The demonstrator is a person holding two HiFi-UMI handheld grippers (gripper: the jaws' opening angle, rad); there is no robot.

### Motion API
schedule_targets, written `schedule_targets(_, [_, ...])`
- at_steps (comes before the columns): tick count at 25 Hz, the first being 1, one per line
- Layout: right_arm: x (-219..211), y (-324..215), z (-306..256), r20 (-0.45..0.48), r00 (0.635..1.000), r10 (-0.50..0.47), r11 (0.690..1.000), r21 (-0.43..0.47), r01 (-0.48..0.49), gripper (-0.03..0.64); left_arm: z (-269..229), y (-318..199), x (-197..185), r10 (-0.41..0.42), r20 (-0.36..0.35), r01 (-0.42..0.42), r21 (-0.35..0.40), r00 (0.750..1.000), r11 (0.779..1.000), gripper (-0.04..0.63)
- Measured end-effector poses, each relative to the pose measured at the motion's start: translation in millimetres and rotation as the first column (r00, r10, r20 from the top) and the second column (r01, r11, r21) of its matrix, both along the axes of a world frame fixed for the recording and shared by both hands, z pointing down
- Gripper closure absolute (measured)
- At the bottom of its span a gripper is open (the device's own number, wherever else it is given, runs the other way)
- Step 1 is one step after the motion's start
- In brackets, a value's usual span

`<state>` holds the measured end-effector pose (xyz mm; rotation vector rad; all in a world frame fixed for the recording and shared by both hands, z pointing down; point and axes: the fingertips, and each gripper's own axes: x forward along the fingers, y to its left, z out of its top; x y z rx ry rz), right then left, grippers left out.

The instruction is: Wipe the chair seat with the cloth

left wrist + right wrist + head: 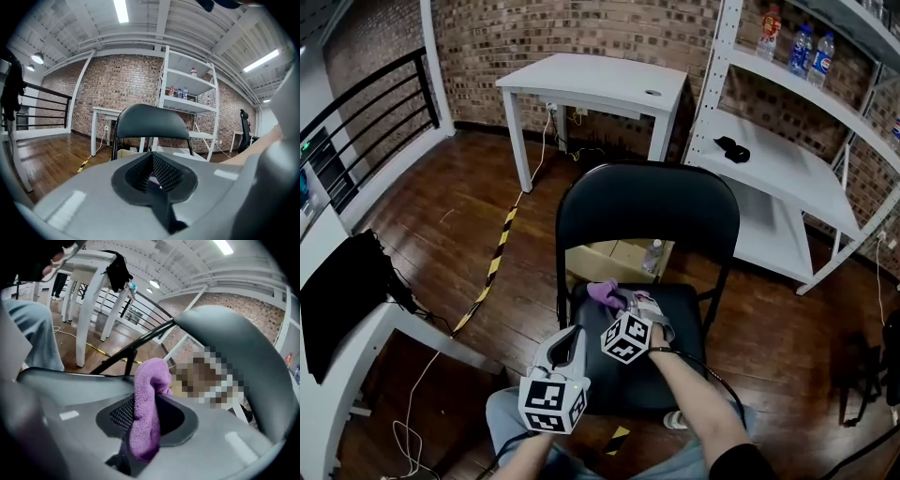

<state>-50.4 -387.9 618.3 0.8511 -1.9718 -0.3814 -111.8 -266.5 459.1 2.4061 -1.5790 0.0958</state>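
Right gripper (623, 305) jaws clamped on purple cloth (147, 404), pressing it to chair seat (680, 323) at back-left corner, evidently to start wipe. Left gripper (152, 161) jaws together, empty, held over seat's front-left edge, clear of wiping path.

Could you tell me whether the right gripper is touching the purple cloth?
Touching. The right gripper has the purple cloth pinched between its jaws, plain in the right gripper view.

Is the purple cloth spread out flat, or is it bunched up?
Bunched up: the right gripper pinches the cloth as a folded wad, not spread flat.
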Motion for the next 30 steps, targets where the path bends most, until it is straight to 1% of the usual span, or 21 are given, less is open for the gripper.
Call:
schedule_targets(3, [8, -24, 25, -0.066, 0.998, 0.018, 0.999, -0.033, -0.020, 0.502, 5, -11, 0, -0.002, -0.004, 0.002, -0.014, 1.000, 1.000, 0.591])
schedule_targets(6, [17, -42, 51, -0.127, 0.991, 0.041, 0.997, -0.066, -0.050, 0.502, 4, -21, 1, 0.003, -0.007, -0.003, -0.010, 1.000, 1.000, 0.591])
schedule_targets(9, [20, -52, 63, -0.150, 0.987, 0.061, 0.994, -0.079, -0.073, 0.502, 8, -25, 3, 0.012, -0.005, -0.012, -0.019, 1.000, 1.000, 0.591])
schedule_targets(13, [17, -50, 66, -0.177, 0.984, 0.038, 0.995, -0.088, -0.054, 0.503, 16, -29, -1, 0.007, -0.002, -0.007, -0.040, 1.000, 0.999, 0.591])
schedule_targets(16, [17, -36, 67, -0.171, 0.985, 0.020, 0.994, -0.098, -0.037, 0.502, 15, -30, -2, -0.002, -0.012, 0.001, -0.038, 1.000, 0.999, 0.591])
schedule_targets(20, [18, -6, 68, -0.135, 0.991, 0.009, 0.994, -0.109, -0.024, 0.503, 9, -21, 3, 0.001, -0.008, -0.001, -0.021, 1.000, 1.000, 0.591])
schedule_targets(30, [21, 95, 68, -0.078, 0.996, -0.038, 0.987, -0.156, 0.026, 0.502, 3, 11, 24, 0.014, 0.020, -0.014, -0.005, 1.000, 1.000, 0.591])
